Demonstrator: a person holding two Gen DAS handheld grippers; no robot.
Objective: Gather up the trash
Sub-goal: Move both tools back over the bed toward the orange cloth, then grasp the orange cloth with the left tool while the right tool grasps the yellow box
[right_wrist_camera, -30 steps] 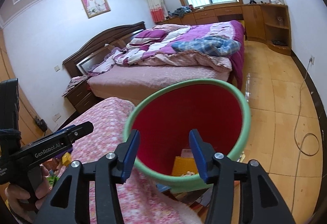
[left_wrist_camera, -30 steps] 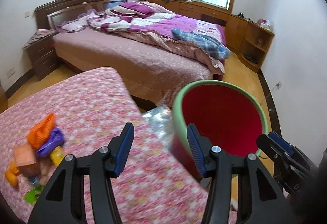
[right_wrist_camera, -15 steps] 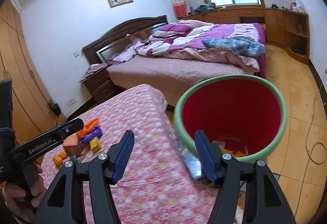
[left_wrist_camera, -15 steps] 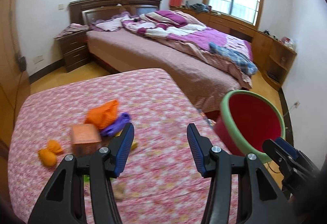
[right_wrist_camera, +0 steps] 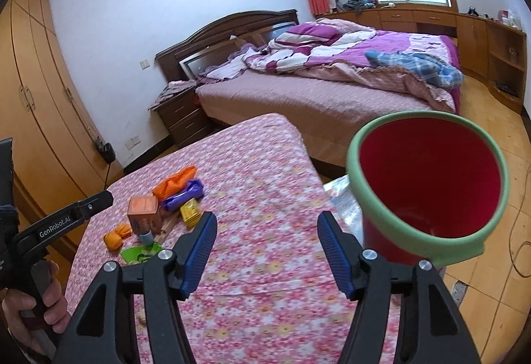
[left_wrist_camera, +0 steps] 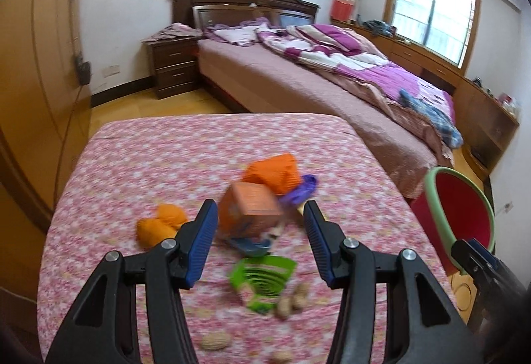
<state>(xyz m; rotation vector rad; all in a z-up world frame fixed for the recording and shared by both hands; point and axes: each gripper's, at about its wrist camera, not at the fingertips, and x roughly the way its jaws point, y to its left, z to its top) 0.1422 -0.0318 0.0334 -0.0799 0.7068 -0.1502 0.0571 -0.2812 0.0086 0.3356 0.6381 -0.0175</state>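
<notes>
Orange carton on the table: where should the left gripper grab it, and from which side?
Take the orange carton across its two flat side walls, coming in from the near edge. It stands upright, already framed by the open left gripper. Its far side is crowded by the orange wrapper and purple wrapper.

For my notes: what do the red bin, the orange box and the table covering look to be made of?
Red bin: probably moulded plastic, going by its smooth, slightly glossy wall and thick pale green rim.
Orange box: likely printed cardboard, with flat faces, creased edges and a matte look, though it is blurred.
Table covering: woven fabric, seemingly cotton, in a pink floral print that drapes softly over the edge.
</notes>
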